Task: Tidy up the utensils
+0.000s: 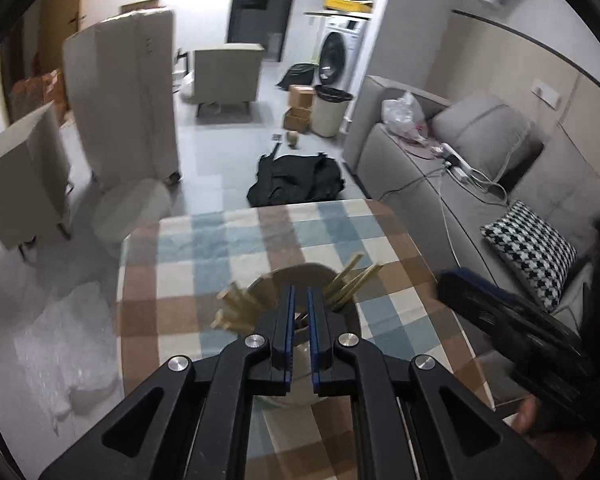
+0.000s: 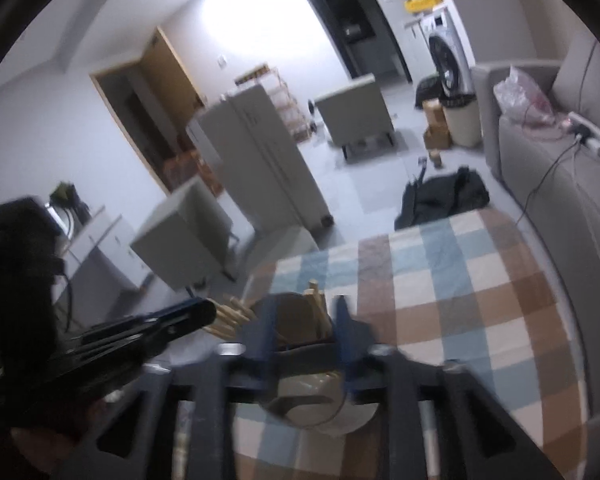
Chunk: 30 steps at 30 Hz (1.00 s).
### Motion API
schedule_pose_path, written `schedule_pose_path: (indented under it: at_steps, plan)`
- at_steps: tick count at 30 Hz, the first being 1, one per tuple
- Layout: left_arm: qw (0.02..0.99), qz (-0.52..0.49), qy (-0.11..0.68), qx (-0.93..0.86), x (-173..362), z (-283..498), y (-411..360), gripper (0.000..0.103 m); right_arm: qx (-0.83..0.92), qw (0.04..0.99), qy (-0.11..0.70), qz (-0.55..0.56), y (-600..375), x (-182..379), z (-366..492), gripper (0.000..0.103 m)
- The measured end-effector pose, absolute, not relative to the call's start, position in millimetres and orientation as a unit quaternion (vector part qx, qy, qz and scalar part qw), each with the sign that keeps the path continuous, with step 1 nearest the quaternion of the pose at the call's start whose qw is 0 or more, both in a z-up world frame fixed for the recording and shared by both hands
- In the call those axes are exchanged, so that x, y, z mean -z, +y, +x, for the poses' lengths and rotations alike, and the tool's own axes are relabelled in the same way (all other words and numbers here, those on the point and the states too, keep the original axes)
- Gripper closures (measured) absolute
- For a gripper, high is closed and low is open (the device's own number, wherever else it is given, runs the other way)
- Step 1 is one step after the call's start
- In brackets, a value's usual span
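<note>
Two grippers hang over the cup [image 1: 300, 364] on the checked desk [image 1: 203, 248]; the cup stands near the desk's near edge, chopsticks [image 1: 350, 282] fanning out of its mouth to both sides; the left gripper [image 1: 300, 294] points down over the cup, jaws narrow with only a slim gap, nothing between them; the right gripper [image 2: 303, 314] is above the cup too, jaws apart, some chopsticks [image 2: 318, 308] standing between its fingers, contact unclear through blur; beyond the cup a black bag [image 1: 295, 180] lies on the floor.
</note>
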State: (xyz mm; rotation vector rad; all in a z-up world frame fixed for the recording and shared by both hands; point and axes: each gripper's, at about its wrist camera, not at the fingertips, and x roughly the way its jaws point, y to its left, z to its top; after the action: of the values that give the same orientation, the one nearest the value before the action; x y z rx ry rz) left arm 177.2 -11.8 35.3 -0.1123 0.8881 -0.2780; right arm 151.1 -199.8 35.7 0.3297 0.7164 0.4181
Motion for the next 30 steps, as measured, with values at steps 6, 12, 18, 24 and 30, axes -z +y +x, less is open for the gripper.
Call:
schedule_pose_path:
  at_steps: [6, 12, 18, 24, 30]
  plan:
    - [0.897, -0.077, 0.422, 0.105, -47.2, 142.8, 4.5, 0.064, -0.179, 0.911, 0.33, 0.171, -216.9, -52.9, 108.9, 0.052]
    - [0.924, -0.064, 0.371, 0.061, -70.5, 94.9, 8.6, 0.036, -0.185, 0.924, 0.301, 0.147, -219.7, -68.5, 67.9, 0.035]
    - [0.943, -0.044, 0.33, 0.03, -81.4, 66.0, 9.3, 0.021, -0.202, 0.939, 0.249, 0.125, -208.4, -90.9, 29.9, 0.017]
    - [0.95, -0.058, 0.308, -0.001, -85.8, 47.5, 17.5, 0.011, -0.203, 0.95, 0.215, 0.098, -197.5, -104.4, 1.1, 0.002]
    - [0.957, -0.048, 0.286, -0.009, -85.7, 31.2, 20.6, 0.005, -0.198, 0.957, 0.197, 0.079, -195.7, -102.2, -17.4, 0.0]
